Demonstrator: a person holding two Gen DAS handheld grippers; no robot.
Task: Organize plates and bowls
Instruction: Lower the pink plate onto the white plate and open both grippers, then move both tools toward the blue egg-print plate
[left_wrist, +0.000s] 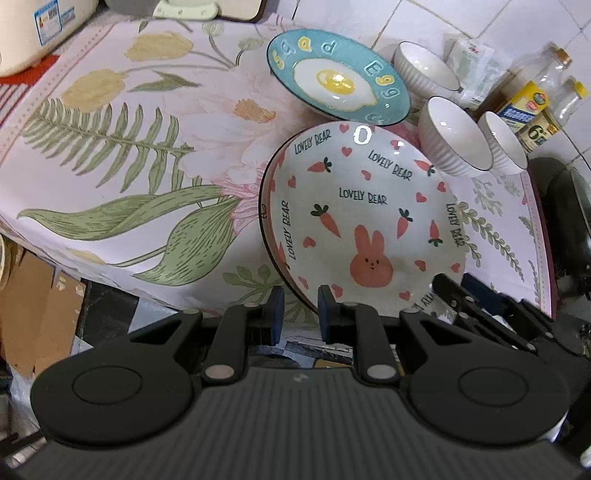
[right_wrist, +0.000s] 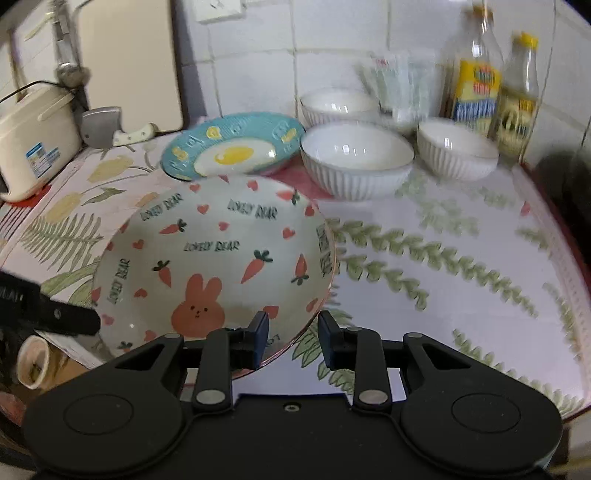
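Black hand-held gripper (left_wrist: 301, 310), dark-blue pads (left_wrist: 277, 314), silver pivot pins.

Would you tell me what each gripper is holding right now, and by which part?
The left gripper clamps the near rim of the rabbit plate. The right gripper straddles that rim too, but its jaws are opening, pads apart from it.

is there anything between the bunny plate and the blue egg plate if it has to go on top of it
Nothing visible stands between them. The bunny plate, its near rim between the jaws of both grippers, sits just in front of the egg plate. The three white bowls stand off to the right, clear of that path.
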